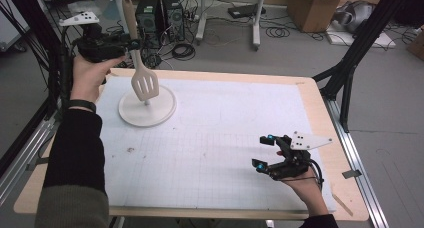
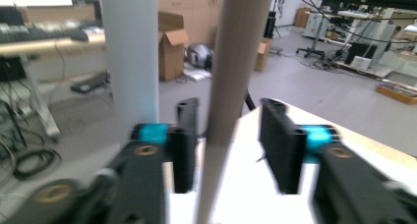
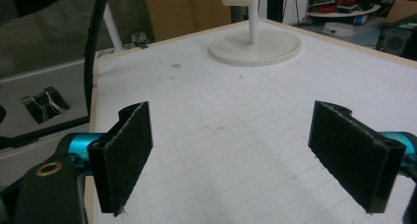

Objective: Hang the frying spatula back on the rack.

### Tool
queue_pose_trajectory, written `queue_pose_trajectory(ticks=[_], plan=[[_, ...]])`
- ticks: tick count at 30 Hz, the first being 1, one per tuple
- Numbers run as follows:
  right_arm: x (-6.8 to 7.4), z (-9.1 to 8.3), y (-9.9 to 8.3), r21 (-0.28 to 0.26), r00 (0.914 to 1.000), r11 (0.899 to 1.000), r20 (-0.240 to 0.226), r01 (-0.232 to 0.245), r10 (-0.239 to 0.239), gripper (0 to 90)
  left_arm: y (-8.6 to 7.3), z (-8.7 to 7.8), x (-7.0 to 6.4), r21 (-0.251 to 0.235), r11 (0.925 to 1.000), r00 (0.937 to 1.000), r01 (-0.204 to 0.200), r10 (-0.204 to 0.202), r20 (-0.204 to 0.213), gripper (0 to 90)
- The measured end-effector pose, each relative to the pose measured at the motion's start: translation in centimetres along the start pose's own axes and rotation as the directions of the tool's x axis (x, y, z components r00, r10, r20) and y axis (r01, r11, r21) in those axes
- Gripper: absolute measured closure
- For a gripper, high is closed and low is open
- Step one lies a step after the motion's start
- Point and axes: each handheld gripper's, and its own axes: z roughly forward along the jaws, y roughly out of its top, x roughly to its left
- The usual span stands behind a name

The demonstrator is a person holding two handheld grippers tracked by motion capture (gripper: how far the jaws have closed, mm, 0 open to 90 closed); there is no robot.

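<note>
The spatula [image 1: 141, 68], stiff, light and smooth, hangs beside the stand [image 1: 147, 108]; the left tool [image 1: 131, 44] loosely brackets its handle mid-length, best gripped there. The right tool [image 1: 265, 150] gapes wide, empty.

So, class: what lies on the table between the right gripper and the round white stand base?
Nothing: high view shows bare gridded mat between right gripper and base.
</note>
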Motion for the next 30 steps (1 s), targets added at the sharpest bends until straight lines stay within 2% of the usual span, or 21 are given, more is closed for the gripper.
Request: queue_pose_trajectory(ticks=[1,4,5,6,10,14,20,23,26,28,30], plan=[[0.0,0.0,0.0,-0.002,1.0000,1.000,0.000,0.005,-0.005,15.7,0.0,0.0,-0.1,0.010,0.9999,0.9999,-0.003,0.003,-0.011,43.6],[0.0,0.0,0.0,-0.003,1.0000,1.000,0.001,0.001,-0.001,15.7,-0.6,-0.8,-0.8,-0.004,0.9981,0.9963,-0.062,0.061,-0.060,36.4],[0.0,0.0,0.0,0.001,1.0000,1.000,0.000,-0.004,0.004,15.7,-0.8,-1.0,-0.9,-0.012,0.9981,0.9959,-0.061,0.060,-0.067,34.8],[0.0,0.1,-0.1,0.003,1.0000,1.000,0.001,-0.002,0.002,15.7,-1.2,-1.7,-1.0,-0.017,0.9978,0.9959,-0.064,0.063,-0.065,30.6],[0.1,0.2,-0.3,0.012,1.0000,1.000,-0.001,-0.008,0.008,15.7,-2.0,-3.0,-1.5,-0.022,0.9952,0.9934,-0.095,0.093,-0.067,27.1],[0.0,0.3,-0.3,0.016,0.9999,1.000,0.001,-0.010,0.010,15.7,-3.0,-4.5,-2.5,-0.034,0.9932,0.9934,-0.111,0.110,-0.033,26.4],[0.2,0.6,-0.5,0.033,0.9999,0.999,0.004,-0.010,0.010,15.5,-5.1,-6.2,-4.6,-0.040,0.9889,0.9896,-0.143,0.144,0.008,24.3],[0.1,0.7,-0.6,0.041,0.9999,0.999,0.009,-0.008,0.007,15.4,-6.5,-6.8,-6.1,-0.058,0.9873,0.9876,-0.148,0.151,0.044,23.1],[0.0,0.8,-0.7,0.049,0.9998,0.999,0.016,-0.013,0.013,15.1,-8.0,-7.6,-7.6,-0.073,0.9841,0.9828,-0.162,0.167,0.078,20.6],[-0.1,0.8,-0.8,0.057,0.9996,0.998,0.028,-0.010,0.008,15.1,-9.8,-8.0,-8.7,-0.062,0.9847,0.9799,-0.163,0.169,0.106,20.7],[-0.1,0.8,-0.8,0.058,0.9996,0.998,0.028,-0.011,0.009,15.1,-10.4,-8.0,-9.0,-0.058,0.9863,0.9799,-0.154,0.160,0.119,20.9]])
